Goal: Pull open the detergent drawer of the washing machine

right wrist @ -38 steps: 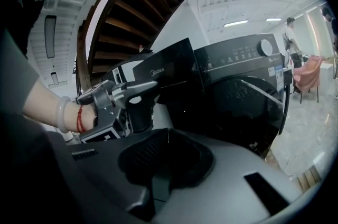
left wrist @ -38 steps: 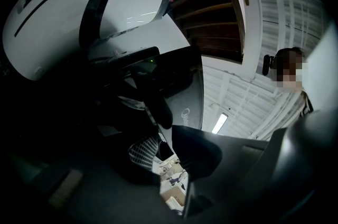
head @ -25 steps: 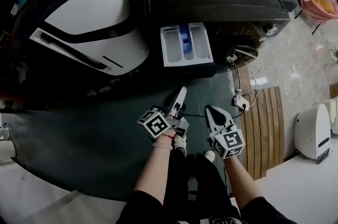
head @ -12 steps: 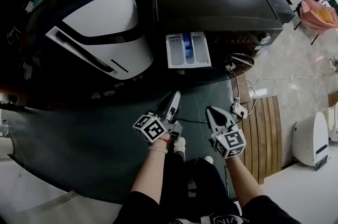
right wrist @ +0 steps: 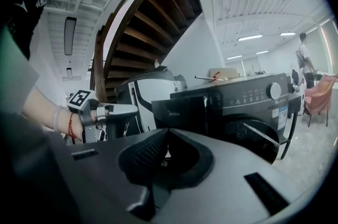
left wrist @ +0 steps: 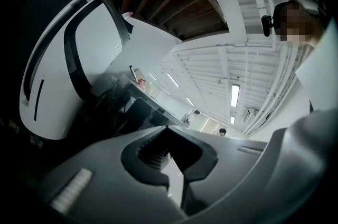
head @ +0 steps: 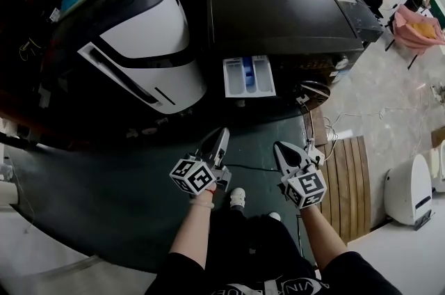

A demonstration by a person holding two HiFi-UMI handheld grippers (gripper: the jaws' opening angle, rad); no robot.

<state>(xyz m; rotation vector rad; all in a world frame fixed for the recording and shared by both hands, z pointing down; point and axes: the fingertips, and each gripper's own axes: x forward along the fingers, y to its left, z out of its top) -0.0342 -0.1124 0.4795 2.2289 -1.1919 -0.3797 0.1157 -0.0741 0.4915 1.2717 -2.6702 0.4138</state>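
The washing machine (head: pixel 285 8) is a dark front-loader with a flat black top, standing upright ahead of both grippers and well apart from them. In the right gripper view its front (right wrist: pixel 248 106) shows a strip of controls with a round knob at the upper right and a round door below, which appears ajar. The detergent drawer (head: pixel 249 76) stands pulled out from the upper left of that front: a pale, level tray with several compartments and a blue insert, lying beyond the left gripper (head: pixel 223 133) and right gripper (head: pixel 280 146), touching neither.
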